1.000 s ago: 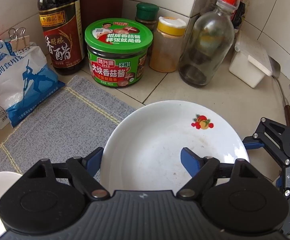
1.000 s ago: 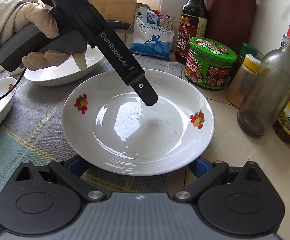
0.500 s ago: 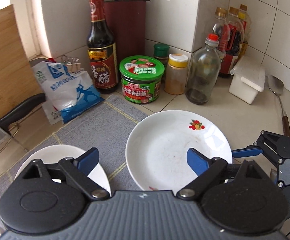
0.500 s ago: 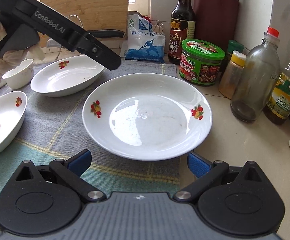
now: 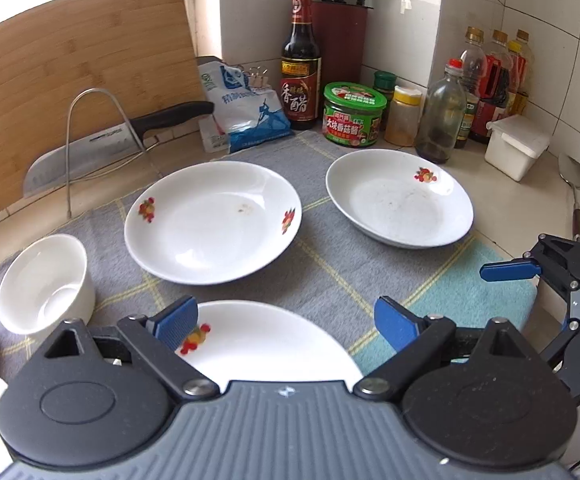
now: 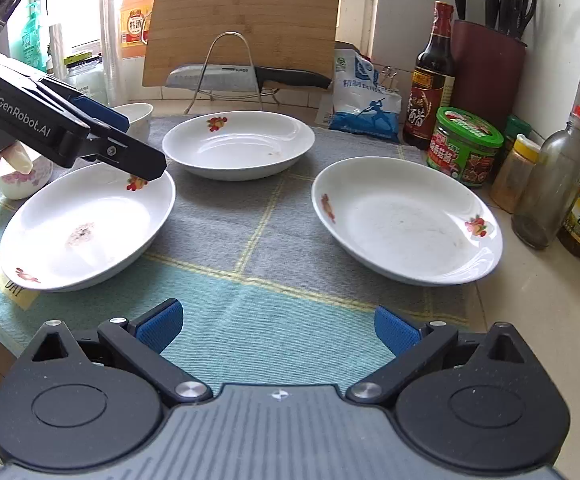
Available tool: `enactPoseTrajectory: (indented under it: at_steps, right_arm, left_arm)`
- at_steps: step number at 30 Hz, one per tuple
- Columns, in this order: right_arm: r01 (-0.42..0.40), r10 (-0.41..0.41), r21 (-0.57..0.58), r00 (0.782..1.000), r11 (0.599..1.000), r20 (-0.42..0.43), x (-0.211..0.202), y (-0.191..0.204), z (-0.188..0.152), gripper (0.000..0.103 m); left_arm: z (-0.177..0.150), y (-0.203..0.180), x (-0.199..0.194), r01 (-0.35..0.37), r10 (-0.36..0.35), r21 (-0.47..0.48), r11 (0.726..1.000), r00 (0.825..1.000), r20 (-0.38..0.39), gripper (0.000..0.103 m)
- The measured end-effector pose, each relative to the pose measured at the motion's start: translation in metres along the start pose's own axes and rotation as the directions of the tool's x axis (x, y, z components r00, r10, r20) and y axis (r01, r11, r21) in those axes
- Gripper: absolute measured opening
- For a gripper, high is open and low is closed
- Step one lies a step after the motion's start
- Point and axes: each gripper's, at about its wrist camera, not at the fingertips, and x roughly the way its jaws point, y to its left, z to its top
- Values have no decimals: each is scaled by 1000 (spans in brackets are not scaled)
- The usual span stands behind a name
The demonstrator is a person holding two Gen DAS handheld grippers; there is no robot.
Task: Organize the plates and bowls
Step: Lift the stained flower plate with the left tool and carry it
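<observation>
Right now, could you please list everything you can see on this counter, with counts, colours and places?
plates: three, white with fruit prints, on the cloth
cloth: one, grey and teal, on the counter
bowl: one, white, left edge of cloth
chopping board: one, wooden, at the back
knife: one, black handle, on wire rack
salt bag: one, white-blue
vinegar bottle: one, dark
jar: one, green
left gripper: open
right gripper: open

Cleaver (image 6: pixel 218 76) on wire rack (image 6: pixel 230 68) before cutting board (image 6: pixel 242 20); green-lidded jar (image 6: pixel 463 146).
</observation>
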Motion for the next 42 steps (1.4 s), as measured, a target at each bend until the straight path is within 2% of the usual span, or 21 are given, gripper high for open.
enactPoseTrajectory:
  at_steps: [7,14,21,26,32,42]
  right_arm:
    - [-60,59,-47,998,997,-29,3,45,-2,103]
    - [-153,148,-101,988,983,-48,13,80,4,103]
    - [-221,215,-142,975,965,-58,28,101,9,103]
    - [-236,227,-187,972,954,-67,39,109,9,103]
    - [-253,252,-198,967,947,-29,41,108,7,103]
    - [-270,284,-219,958,938,33,43,103,1,103]
  left_arm:
    - [-29,25,-28,-5,5,-78,997,1000,8,95]
    - [-43,50,-44,-51,53,-119,992,999,11,95]
    - [-54,67,-48,-97,94,-143,985,995,-28,95]
    - [-55,73,-46,-111,104,-134,985,993,-58,95]
    - [-47,83,-33,-97,85,-126,987,992,-96,95]
    - [-27,93,9,-10,-3,-75,997,984,-181,93]
